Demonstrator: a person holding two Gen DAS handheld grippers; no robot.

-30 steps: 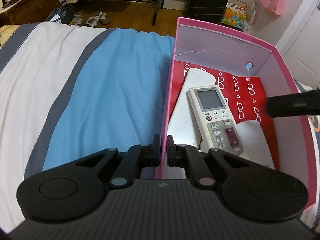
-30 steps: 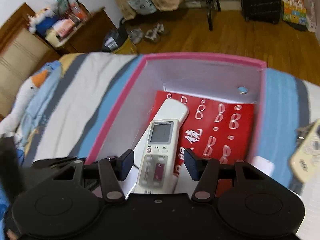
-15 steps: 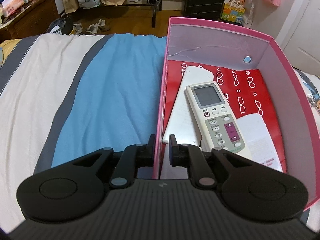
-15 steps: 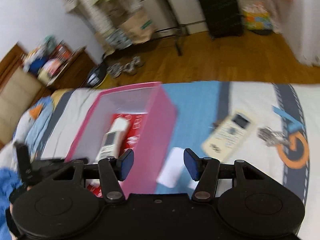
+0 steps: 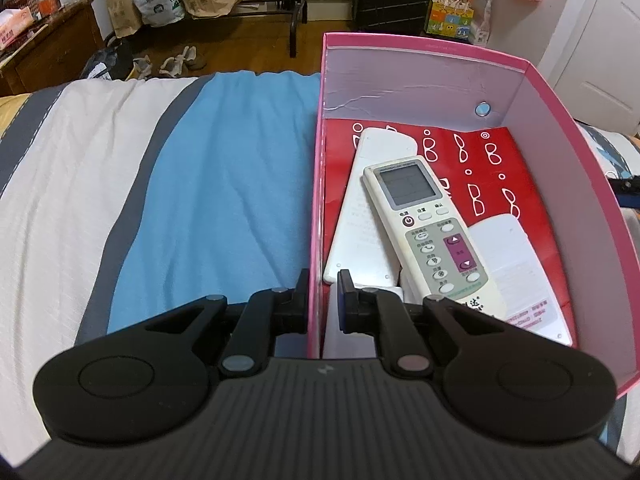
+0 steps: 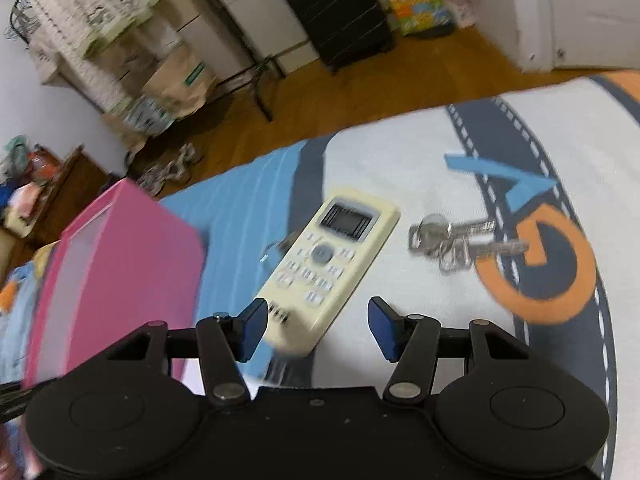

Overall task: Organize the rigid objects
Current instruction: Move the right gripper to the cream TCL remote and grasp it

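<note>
In our left hand, the left gripper (image 5: 323, 300) is almost closed over the near end of the left wall of a pink box (image 5: 424, 46), one finger outside and one inside. The outer finger looks pressed to the wall, though a sliver of space shows beside the inner one, so we may be pinching it only lightly. The box sits on a bed (image 5: 224, 184) with a blue, grey and white striped cover. Inside the box, nearest to us, a white remote (image 5: 430, 228) with a screen and purple buttons lies face up across a second, plain white remote (image 5: 362, 216). Both rest on a red booklet (image 5: 492, 160) printed with white eyeglass shapes.

In our right hand, the right gripper (image 6: 318, 326) has its blue-padded fingers about half open and holds nothing. It hangs over the bed to the right of the box. Just past the fingers, a cream remote (image 6: 328, 264) lies face up on the cover, its near end between the fingertips in this view. Further right lies a bunch of keys (image 6: 460, 242). This view is blurred.
</note>
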